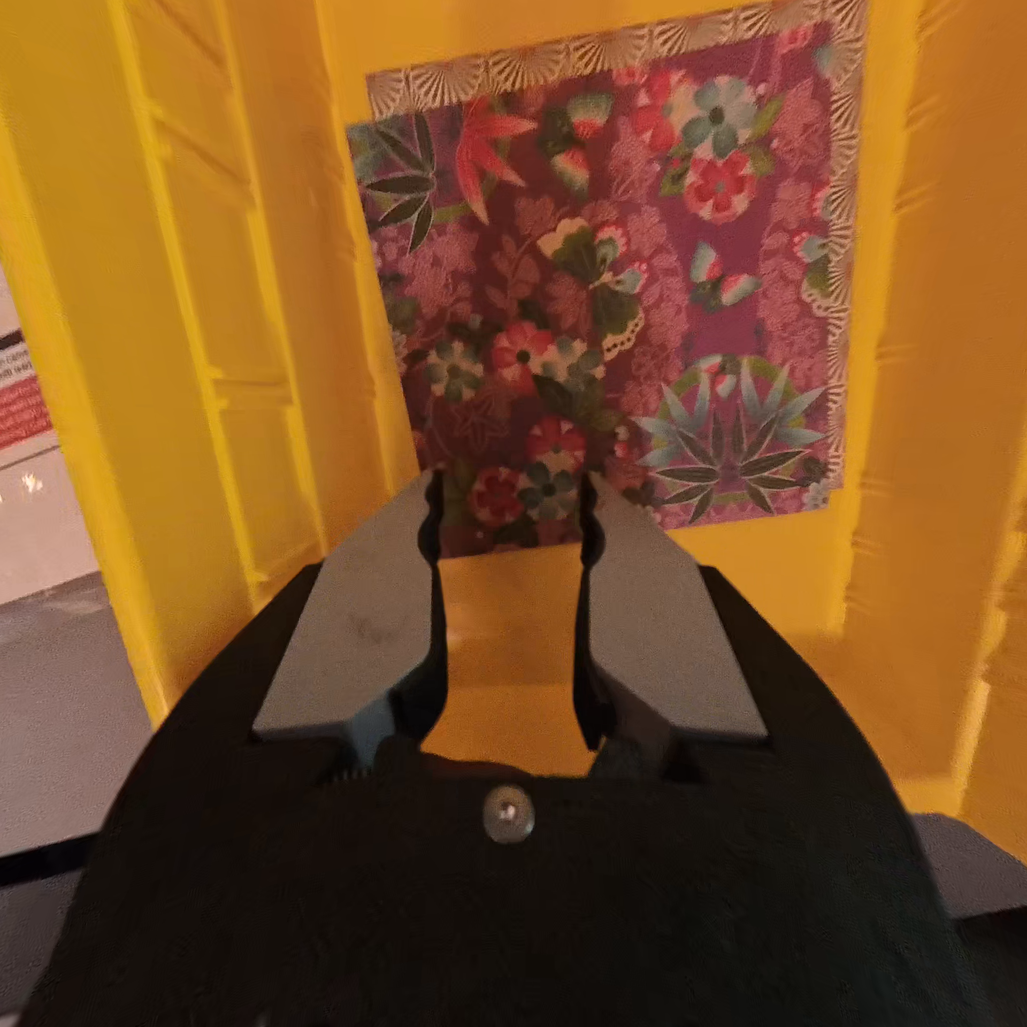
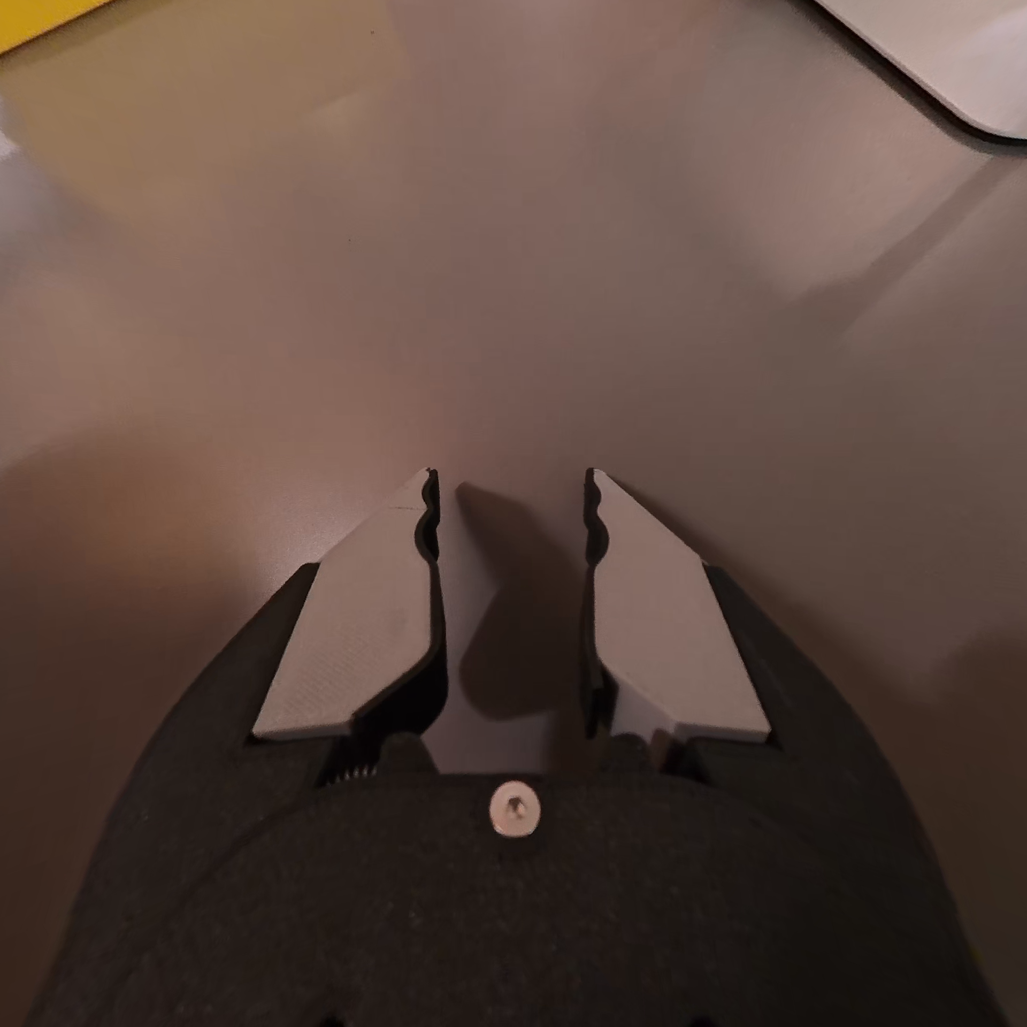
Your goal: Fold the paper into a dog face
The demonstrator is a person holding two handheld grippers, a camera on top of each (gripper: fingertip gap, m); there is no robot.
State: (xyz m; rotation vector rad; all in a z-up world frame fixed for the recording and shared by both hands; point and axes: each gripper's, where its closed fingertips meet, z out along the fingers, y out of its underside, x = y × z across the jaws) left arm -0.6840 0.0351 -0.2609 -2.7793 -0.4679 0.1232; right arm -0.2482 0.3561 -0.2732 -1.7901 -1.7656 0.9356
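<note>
A square of purple floral paper lies flat on a yellow cloth. A second sheet with a silver fan pattern shows under it along the far and right edges. My left gripper is open and empty, its fingertips over the paper's near edge. Whether they touch the paper I cannot tell. My right gripper is open and empty, just above a bare grey tabletop. The paper does not show in the right wrist view.
The yellow cloth has raised fold creases and ends at the left, where grey floor shows. In the right wrist view a white flat object lies at the far right and a yellow corner at the far left. Spacing between my two grippers at the tips: around 55 cm.
</note>
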